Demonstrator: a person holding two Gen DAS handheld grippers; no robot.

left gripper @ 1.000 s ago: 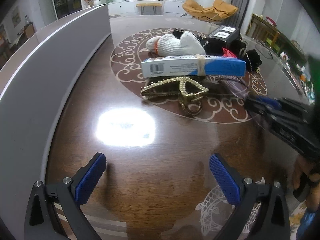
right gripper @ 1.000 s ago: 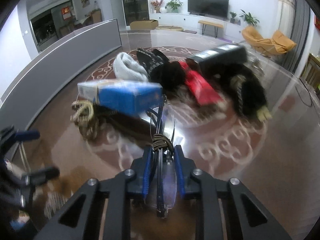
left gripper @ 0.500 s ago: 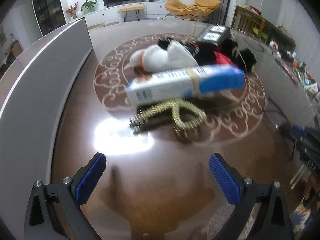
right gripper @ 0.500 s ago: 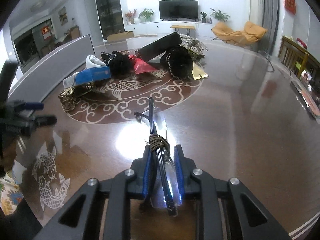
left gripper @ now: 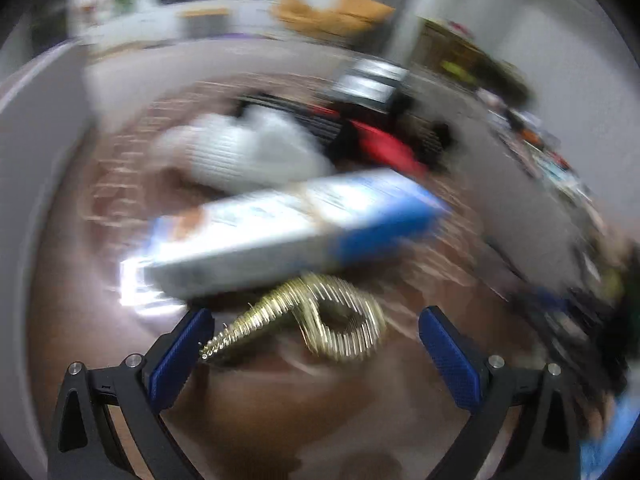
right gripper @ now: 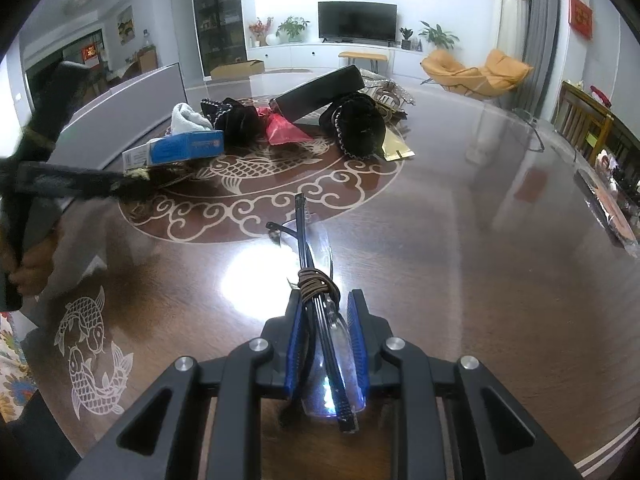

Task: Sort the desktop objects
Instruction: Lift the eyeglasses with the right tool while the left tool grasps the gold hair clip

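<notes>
Your right gripper (right gripper: 325, 312) is pinching one pair of folded glasses (right gripper: 316, 268), with one brown band (right gripper: 314, 280) wrapped round them just past the jaws. Your left gripper (left gripper: 316, 328) has its jaws spread wide with nothing squeezed; one gold chain (left gripper: 312, 320) lies between them, one blue and white box (left gripper: 296, 228) just beyond, on the one table (right gripper: 460, 248).

Blue-and-white box (right gripper: 180, 149); red pouch (right gripper: 285, 130); gold chain (left gripper: 320, 320)
</notes>
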